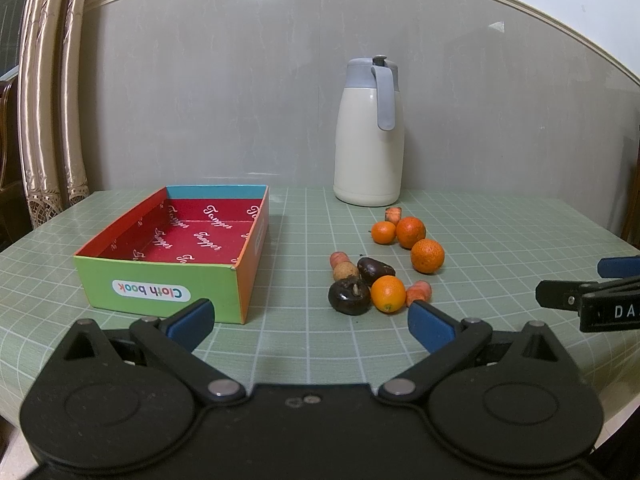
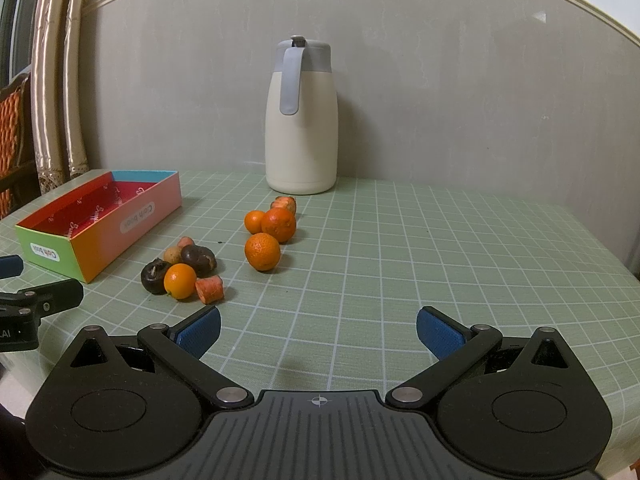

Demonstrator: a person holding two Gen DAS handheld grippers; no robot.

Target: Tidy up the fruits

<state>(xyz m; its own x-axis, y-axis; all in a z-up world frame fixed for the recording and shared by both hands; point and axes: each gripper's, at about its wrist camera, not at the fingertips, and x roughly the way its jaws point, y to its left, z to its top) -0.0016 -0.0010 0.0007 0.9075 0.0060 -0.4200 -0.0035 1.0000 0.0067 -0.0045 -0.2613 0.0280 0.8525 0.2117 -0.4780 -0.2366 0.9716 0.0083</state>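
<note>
At the left of the green gridded cutting mat stands an open, shallow cardboard box with a red printed lining and a green front wall marked "Cloth book"; it holds nothing and none of the produce touches it; a beige curtain hangs behind its far left corner. Low in the foreground of its own camera, the left gripper hangs just above the mat with its blue-padded fingers spread wide and nothing between them. Right of the box, in the middle of the mat, lies a near cluster: two dark, almost black round fruits, a small tan round one, a glossy small orange and two short carrot pieces, all touching or just beside one another. Beyond it lies a second cluster of three orange citrus fruits with another carrot stub at its far edge; behind that a cream insulated jug with a grey lid and handle stands upright by the grey wall. Farthest right, the right gripper hovers over bare mat, fingers likewise wide apart and empty, well short of the fruit.
</note>
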